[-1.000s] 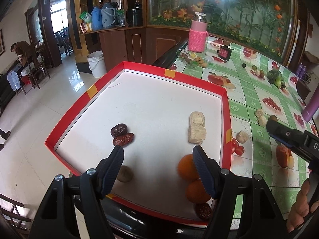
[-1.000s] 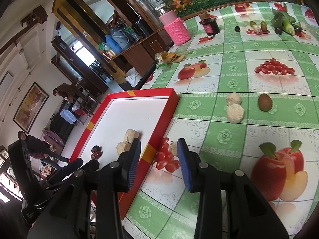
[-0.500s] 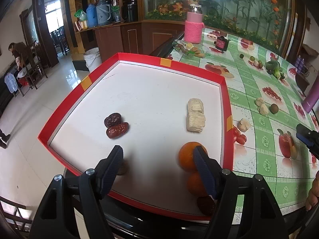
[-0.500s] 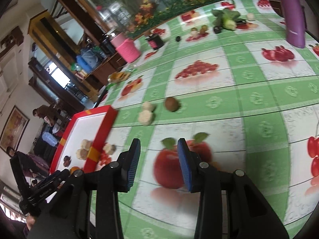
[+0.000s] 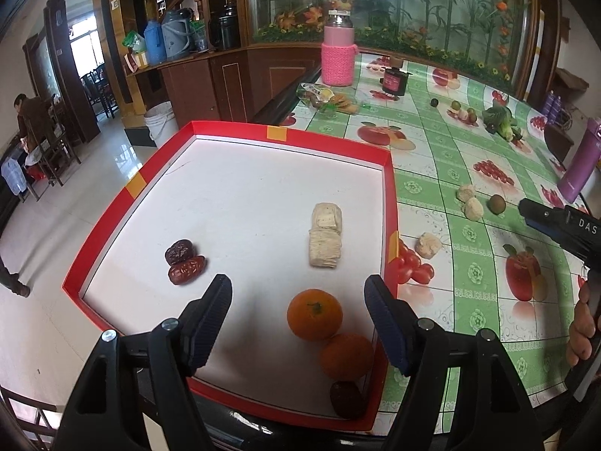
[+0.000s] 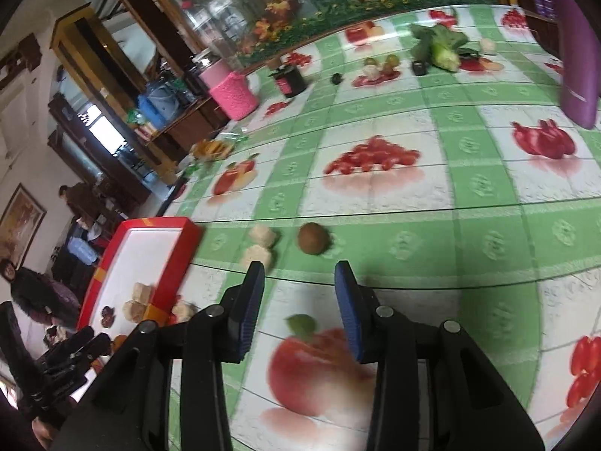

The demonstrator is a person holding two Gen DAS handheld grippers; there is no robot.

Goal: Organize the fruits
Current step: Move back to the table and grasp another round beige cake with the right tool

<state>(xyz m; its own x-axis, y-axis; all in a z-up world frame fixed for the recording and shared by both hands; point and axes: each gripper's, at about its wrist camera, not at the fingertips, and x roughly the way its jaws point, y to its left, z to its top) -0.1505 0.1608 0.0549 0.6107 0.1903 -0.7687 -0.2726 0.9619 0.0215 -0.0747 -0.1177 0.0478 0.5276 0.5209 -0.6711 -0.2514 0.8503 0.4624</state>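
A red-rimmed white tray (image 5: 390, 203) lies at the table's left edge. In it are two oranges (image 5: 314, 314), two red dates (image 5: 186, 263), a third dark date (image 5: 346, 398) and two beige cakes (image 5: 325, 240). My left gripper (image 5: 298, 317) hangs open over the tray's near part, with the nearer orange between its fingers untouched. Cherry tomatoes (image 5: 413, 268) and a beige lump (image 5: 429, 244) lie just right of the tray. My right gripper (image 6: 298, 302) is open and empty above the tablecloth, just short of a brown kiwi (image 6: 312, 238) and two beige lumps (image 6: 259, 246).
A green fruit-print cloth (image 6: 432, 233) covers the table. At the back stand a pink knitted jar (image 5: 337, 54), a dark jar (image 5: 394, 80), greens (image 5: 499, 122) and a snack packet (image 5: 326, 97). A purple bottle (image 6: 576, 49) stands at the right. People sit in the room at left.
My right gripper has swung right, away from the tomatoes beside the tray, and now faces the kiwi. The left gripper drifted slightly, so the orange now shows between its fingers.
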